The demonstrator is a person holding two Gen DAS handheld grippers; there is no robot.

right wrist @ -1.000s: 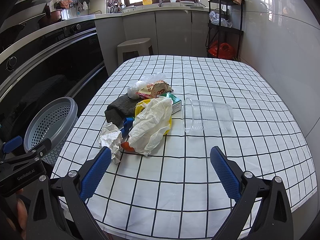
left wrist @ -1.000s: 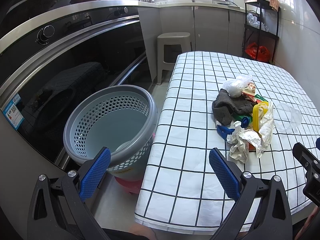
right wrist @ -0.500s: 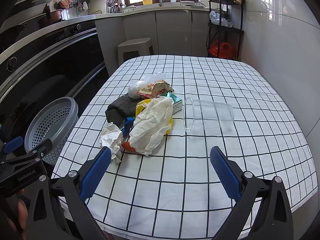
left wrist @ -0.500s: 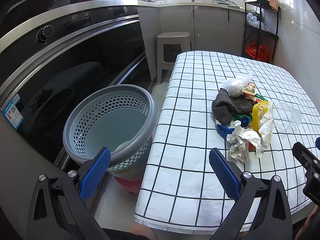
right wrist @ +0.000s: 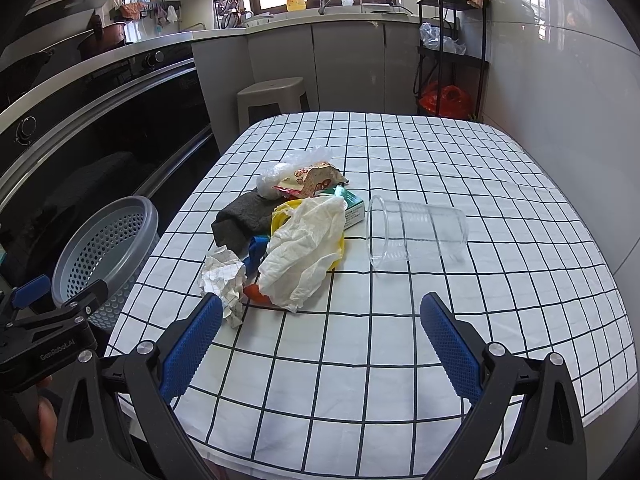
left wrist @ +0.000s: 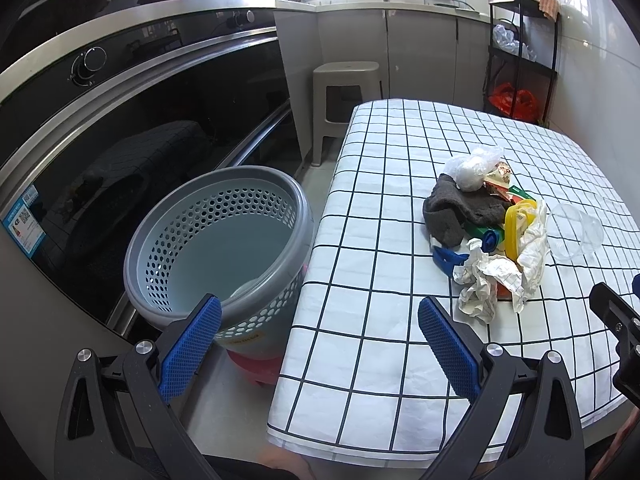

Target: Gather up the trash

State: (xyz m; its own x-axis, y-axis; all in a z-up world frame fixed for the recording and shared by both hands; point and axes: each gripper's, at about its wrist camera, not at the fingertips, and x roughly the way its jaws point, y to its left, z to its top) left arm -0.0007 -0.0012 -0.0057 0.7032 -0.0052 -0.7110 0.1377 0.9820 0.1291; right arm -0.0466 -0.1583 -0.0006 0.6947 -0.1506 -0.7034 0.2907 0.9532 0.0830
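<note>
I hold two sets of tongs over the near edge of a table (right wrist: pixel 400 360) covered with a white cloth marked in a black grid. My right tongs (right wrist: pixel 320 344) are spread wide and hold nothing, with the blue pads well apart above the cloth. My left tongs (left wrist: pixel 318 344) are also spread wide and hold nothing; one pad hangs over the basket, the other over the table's corner.

The trash sits in a heap near the middle of the table. At its near side lies a crumpled paper ball (right wrist: pixel 224 280), touching a pale crumpled bag (right wrist: pixel 304 252). Behind them are a dark grey cloth (right wrist: pixel 240 220), a snack wrapper (right wrist: pixel 312 180) and a small green box (right wrist: pixel 352 206). A clear plastic cup (right wrist: pixel 416 232) lies on its side just right of the heap.

A grey basket with holes (left wrist: pixel 224 248) stands on the floor beside the table's left edge, in front of a dark oven (left wrist: pixel 120 140).
</note>
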